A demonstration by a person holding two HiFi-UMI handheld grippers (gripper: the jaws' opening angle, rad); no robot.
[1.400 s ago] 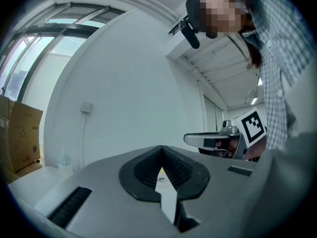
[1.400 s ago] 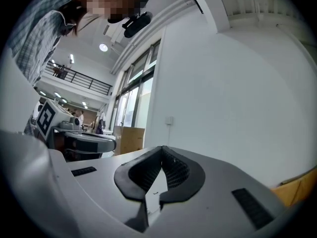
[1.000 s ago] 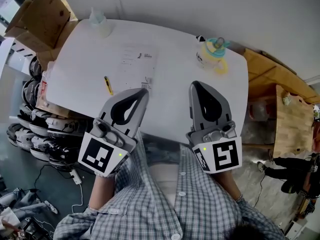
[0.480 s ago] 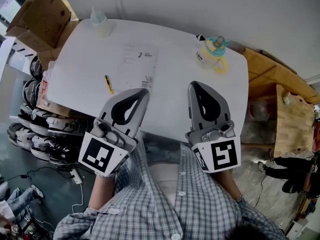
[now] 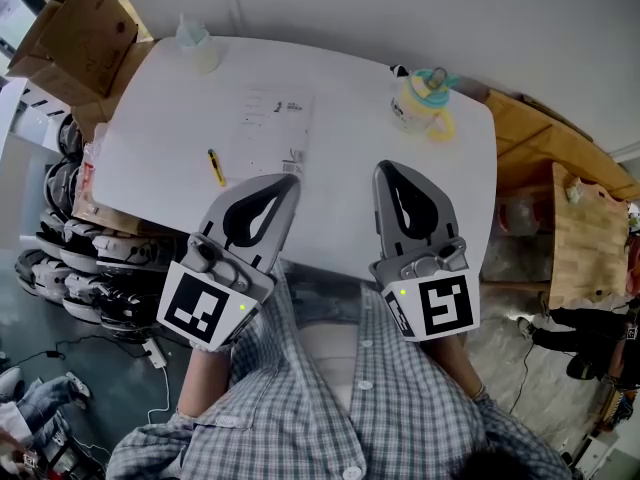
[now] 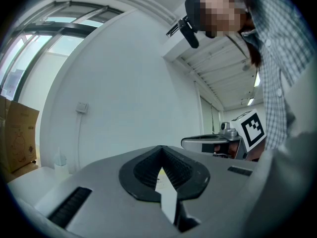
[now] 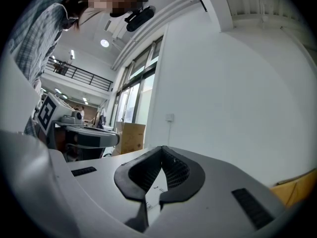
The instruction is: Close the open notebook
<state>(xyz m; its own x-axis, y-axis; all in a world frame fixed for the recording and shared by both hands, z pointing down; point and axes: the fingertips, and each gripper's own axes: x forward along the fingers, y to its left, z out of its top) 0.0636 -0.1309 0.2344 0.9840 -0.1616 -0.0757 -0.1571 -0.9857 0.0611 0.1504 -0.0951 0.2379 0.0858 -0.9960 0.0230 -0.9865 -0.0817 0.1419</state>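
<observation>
The notebook [image 5: 272, 128] lies flat and white on the white table [image 5: 350, 118], its pages with small print hard to tell from the tabletop. My left gripper [image 5: 290, 180] hovers just in front of the notebook's near edge, jaws shut and empty. My right gripper [image 5: 388, 168] stays level to the notebook's right, also shut with nothing in it. In the left gripper view the left gripper [image 6: 161, 150] shows closed tips, with a strip of the page visible through the jaw opening. The right gripper view gives the same picture of the right gripper [image 7: 162, 148].
A yellow pen [image 5: 216, 168] lies left of the notebook. A yellow cup with a teal lid [image 5: 424, 104] stands at the table's back right, a clear bottle [image 5: 196, 44] at the back left. A cardboard box [image 5: 80, 38] and stacked helmets [image 5: 80, 258] sit beyond the left edge.
</observation>
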